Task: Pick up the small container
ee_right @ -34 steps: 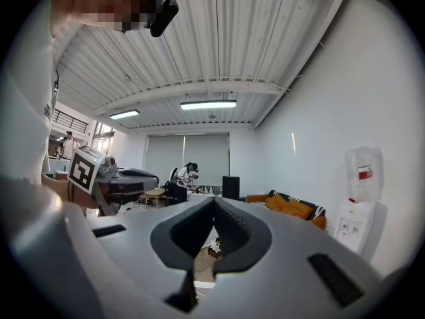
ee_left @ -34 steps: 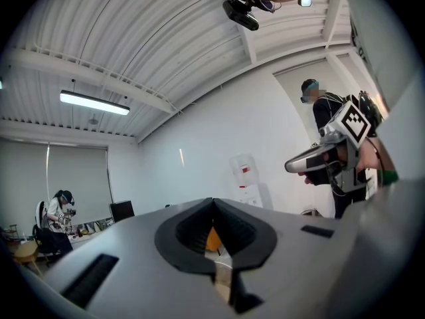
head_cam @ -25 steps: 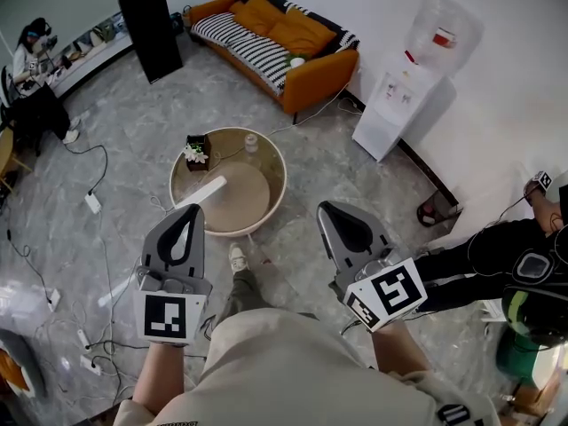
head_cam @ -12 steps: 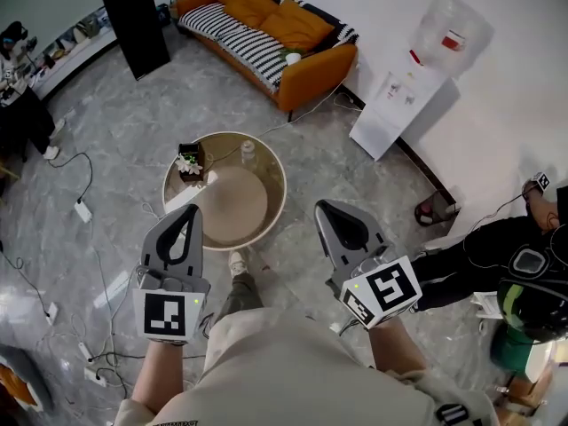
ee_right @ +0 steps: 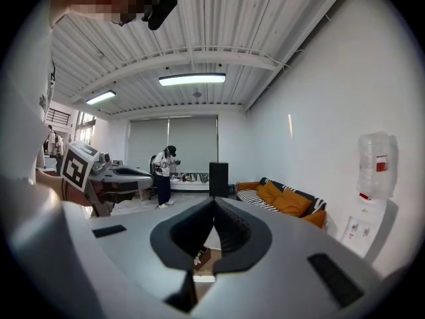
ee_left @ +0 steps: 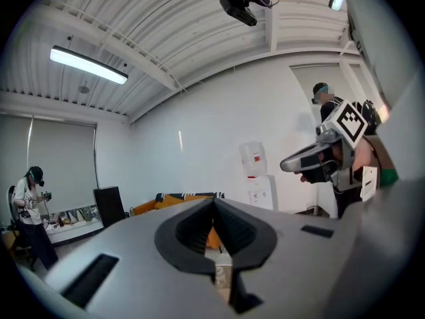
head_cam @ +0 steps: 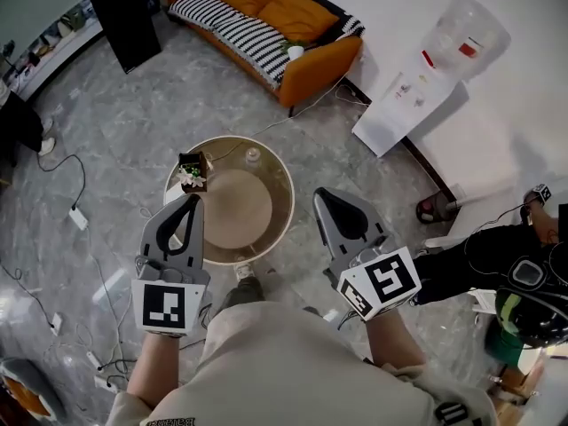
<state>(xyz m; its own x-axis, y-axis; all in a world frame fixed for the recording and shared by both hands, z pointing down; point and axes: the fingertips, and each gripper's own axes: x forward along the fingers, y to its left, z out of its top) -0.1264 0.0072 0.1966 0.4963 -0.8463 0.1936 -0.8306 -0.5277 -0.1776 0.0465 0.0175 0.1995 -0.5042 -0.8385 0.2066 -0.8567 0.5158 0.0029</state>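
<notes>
The left tongs [head_cam: 190,199] and right tongs [head_cam: 320,193] were both closed and empty, at the near side of the round counter [head_cam: 286,202]. The small container [head_cam: 252,155] stood near the counter's far rim, apart from both tongs, near a small plant box [head_cam: 193,169].

Even, bright indoor light. We log one ceiling tube lamp [ee_left: 88,66] at 10 o'clock in the left gripper view and a second lamp [ee_right: 192,79] at 12 o'clock in the right, both slightly blown out. The polished floor [head_cam: 115,140] shows a faint sheen. Gripper views: strong fisheye bowing, black corners, nearest foreground soft. Head view sharp.
</notes>
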